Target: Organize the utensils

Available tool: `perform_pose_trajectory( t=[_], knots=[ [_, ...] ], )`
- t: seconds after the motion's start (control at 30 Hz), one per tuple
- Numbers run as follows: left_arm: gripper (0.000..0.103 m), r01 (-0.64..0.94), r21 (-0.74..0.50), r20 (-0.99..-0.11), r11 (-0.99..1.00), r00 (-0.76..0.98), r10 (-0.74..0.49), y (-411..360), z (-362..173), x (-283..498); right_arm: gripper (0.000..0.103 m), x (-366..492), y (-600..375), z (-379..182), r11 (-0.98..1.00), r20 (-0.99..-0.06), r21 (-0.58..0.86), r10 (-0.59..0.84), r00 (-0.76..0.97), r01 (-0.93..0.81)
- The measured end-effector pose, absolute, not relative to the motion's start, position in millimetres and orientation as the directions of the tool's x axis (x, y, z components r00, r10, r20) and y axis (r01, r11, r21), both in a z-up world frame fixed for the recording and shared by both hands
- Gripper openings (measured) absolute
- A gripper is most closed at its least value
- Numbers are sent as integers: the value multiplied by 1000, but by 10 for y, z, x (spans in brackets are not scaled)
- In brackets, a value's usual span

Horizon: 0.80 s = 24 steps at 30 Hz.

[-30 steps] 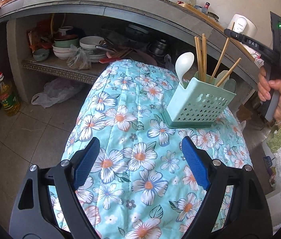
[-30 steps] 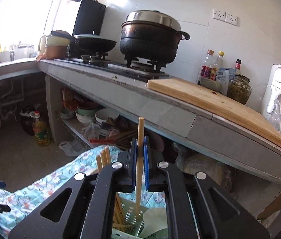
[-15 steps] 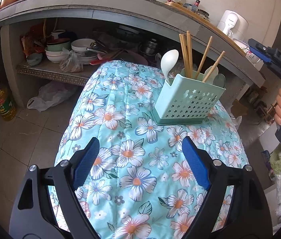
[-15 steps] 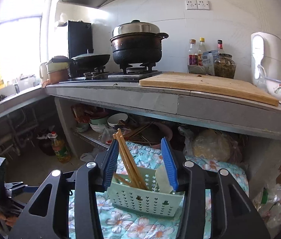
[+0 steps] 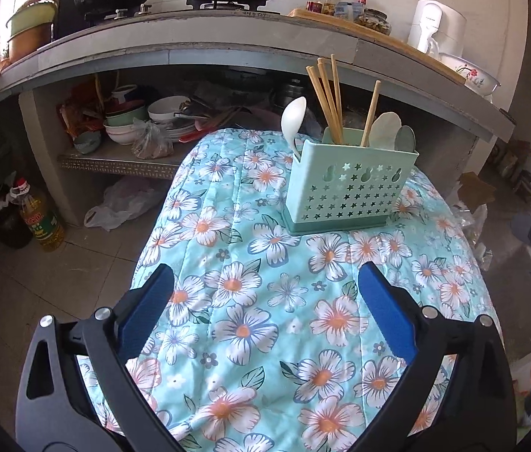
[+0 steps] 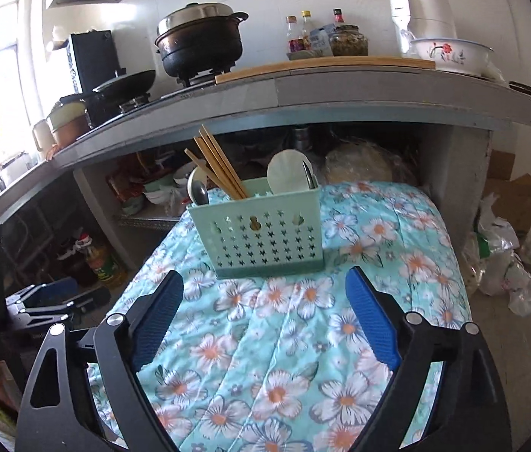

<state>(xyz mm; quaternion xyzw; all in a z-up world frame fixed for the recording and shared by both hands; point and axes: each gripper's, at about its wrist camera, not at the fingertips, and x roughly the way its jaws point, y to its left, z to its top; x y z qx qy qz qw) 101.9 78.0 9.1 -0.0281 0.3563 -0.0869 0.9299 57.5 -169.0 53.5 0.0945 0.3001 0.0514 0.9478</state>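
Note:
A mint green utensil holder point(image 5: 348, 184) stands on a table with a floral cloth point(image 5: 265, 301); it also shows in the right wrist view point(image 6: 261, 229). It holds several wooden chopsticks point(image 5: 327, 94), a white spoon point(image 5: 292, 118) and other spoons point(image 5: 393, 133). My left gripper point(image 5: 265, 316) is open and empty, low over the cloth, well short of the holder. My right gripper point(image 6: 265, 320) is open and empty, also short of the holder. The chopsticks point(image 6: 220, 165) lean left in the right wrist view.
A concrete counter point(image 5: 197, 49) with a stove, pots and bottles runs behind the table. Its lower shelf point(image 5: 122, 160) holds bowls and plates. An oil bottle point(image 5: 39, 218) stands on the floor at left. Plastic bags point(image 6: 510, 260) lie on the floor at right.
My right gripper let go of a chopstick into the holder, opened, and pulled back and down. My left gripper drew back a little and stayed open.

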Motion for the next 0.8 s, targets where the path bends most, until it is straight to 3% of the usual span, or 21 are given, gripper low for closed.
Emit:
perform_pose_trajectory(
  t=[0.13, 0.37, 0.57, 0.8],
  knots=[
    [95, 131, -87, -663, 988, 732, -156, 645, 157, 925, 97, 384, -1639, 490, 980, -565, 200, 109, 818, 7],
    [95, 93, -24, -658, 995, 748, -86, 511, 306, 707, 97, 144, -1606, 584, 987, -552, 149, 33, 833, 59],
    [95, 99, 105, -632, 990, 775, -10, 365, 401, 585, 97, -20, -1593, 612, 990, -547, 127, 13, 837, 67],
    [95, 78, 81, -613, 994, 790, -13, 361, 464, 549, 97, -26, -1582, 615, 990, -558, 115, 0, 830, 77]
  ],
)
